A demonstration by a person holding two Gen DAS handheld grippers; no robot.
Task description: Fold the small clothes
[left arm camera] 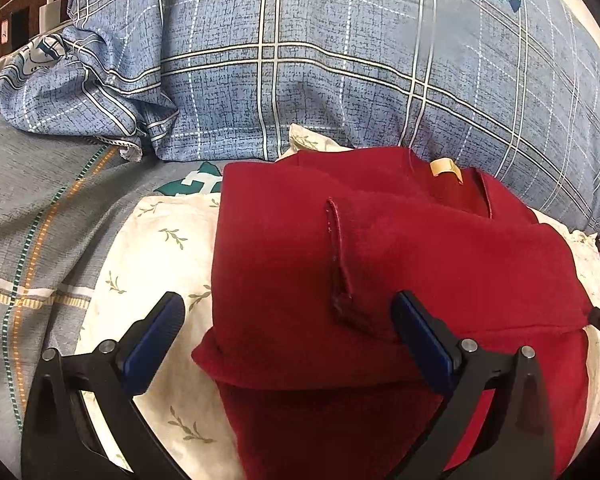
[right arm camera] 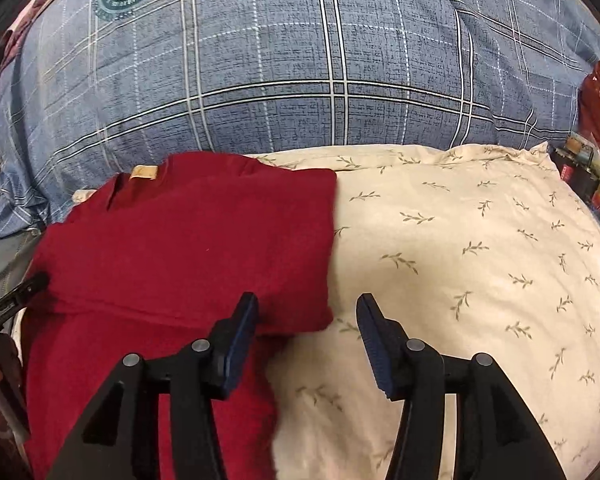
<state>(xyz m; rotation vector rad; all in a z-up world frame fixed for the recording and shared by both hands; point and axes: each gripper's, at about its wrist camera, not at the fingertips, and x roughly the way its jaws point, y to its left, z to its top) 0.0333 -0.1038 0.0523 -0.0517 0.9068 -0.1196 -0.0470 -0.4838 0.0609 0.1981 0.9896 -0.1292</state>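
Figure: two wrist views over a bed, mid-fold. My left gripper hangs with its jaws spread wide and nothing between the pads; the near left corner of the red garment lies just ahead of and below it, untouched. My right gripper also stands open, about halfway, holding nothing; its left finger sits over the garment's right edge, its right finger over bare cloth.

The red garment lies ahead and to the left of my right gripper, and ahead and slightly right of my left one, resting on the cream leaf-print pillow. A tan neck label shows at its far edge, toward the blue plaid duvet bunched behind.

Progress, as I judge it: the sides appear already turned in, since the right edge runs straight and a sleeve hem lies folded across the top surface. The upper part forms a neat block, with a crosswise fold edge just in front of both grippers, and a lower panel extends toward me beneath them. What seems left is one more fold of that near panel up over the block, then smoothing. Whether other clothes wait to be folded I cannot tell from these views.

A white charger sits far off to the left.
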